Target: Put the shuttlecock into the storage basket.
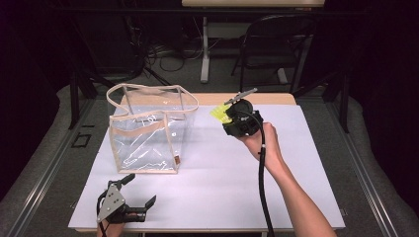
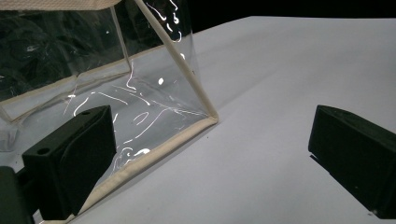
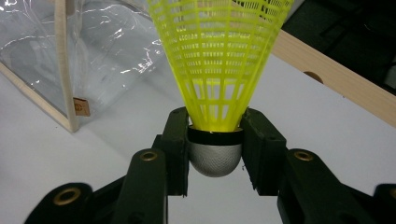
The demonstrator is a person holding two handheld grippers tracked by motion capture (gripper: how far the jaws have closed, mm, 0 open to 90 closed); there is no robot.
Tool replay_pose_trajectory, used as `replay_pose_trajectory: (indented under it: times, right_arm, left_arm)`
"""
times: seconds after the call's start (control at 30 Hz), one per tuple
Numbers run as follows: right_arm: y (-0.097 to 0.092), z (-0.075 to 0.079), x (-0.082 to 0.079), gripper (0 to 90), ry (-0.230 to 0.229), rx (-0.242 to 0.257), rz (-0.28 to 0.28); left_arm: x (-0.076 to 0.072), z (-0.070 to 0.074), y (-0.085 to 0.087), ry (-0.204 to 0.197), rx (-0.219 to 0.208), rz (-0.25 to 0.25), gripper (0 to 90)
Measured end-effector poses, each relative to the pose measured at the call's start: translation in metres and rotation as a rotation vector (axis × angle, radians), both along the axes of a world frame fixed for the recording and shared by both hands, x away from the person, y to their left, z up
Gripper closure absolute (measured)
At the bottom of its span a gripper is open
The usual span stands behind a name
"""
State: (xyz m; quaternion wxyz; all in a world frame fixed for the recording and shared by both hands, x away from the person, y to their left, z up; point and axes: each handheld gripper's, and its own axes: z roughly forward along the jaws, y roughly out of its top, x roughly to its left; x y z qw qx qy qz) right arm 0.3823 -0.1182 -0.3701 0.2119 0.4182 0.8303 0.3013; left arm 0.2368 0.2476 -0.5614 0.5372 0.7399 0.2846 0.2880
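Yellow shuttlecock [image 3: 219,70] sits pinched at its grey cork base between our right gripper [image 3: 215,140] fingers [image 3: 177,140], held above the surface [image 1: 207,187] near its far edge, beside the clear bag [image 1: 148,131]. Our left gripper [image 1: 129,195] fingers stand spread at the near-left corner.

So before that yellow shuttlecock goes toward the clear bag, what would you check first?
1. Shuttlecock gripped: the right gripper's jaws clamp its base. Ok.
2. Skirt free: the yellow mesh sticks out beyond the jaws, undamaged as far as shown. Ok.
3. Clear bag upright, top open: ok.
4. Bag handle arches over the opening and may block the way in: cannot tell.
5. Left gripper near the bag, jaws open, not steadying it: not ok if the bag is to be held.
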Motion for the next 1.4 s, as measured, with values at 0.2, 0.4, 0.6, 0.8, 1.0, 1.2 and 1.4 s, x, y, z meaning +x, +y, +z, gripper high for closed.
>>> replay_pose_trajectory:
  times: [0.2, 0.4, 0.6, 0.8, 1.0, 1.2, 1.4]
  right_arm:
    - [-0.001, 0.001, 0.001, 64.1, -0.002, 0.000, -0.001]
    - [0.001, 0.005, 0.003, 64.1, -0.009, -0.002, 0.005]
    - [0.004, 0.007, 0.004, 64.1, -0.016, -0.002, 0.010]
    - [0.007, 0.011, 0.006, 64.1, -0.022, -0.003, 0.016]
    - [0.010, 0.014, 0.008, 64.1, -0.028, -0.005, 0.023]
    - [0.015, 0.018, 0.009, 64.1, -0.035, -0.004, 0.032]
    - [0.019, 0.021, 0.011, 64.1, -0.041, -0.007, 0.043]
  left_arm:
    - [0.000, 0.000, 0.000, 0.000, -0.001, 0.000, 1.0]
    - [0.000, 0.000, 0.000, -0.001, 0.001, -0.001, 1.0]
    - [0.000, 0.000, 0.000, 0.000, -0.001, -0.001, 1.0]
    - [0.000, 0.000, 0.001, -0.001, -0.004, -0.002, 1.0]
    - [0.000, 0.000, 0.000, 0.000, -0.001, -0.003, 1.0]
    - [0.000, 0.000, 0.001, -0.002, -0.002, -0.003, 1.0]
    - [0.000, 0.000, 0.001, -0.001, -0.003, -0.004, 0.9]
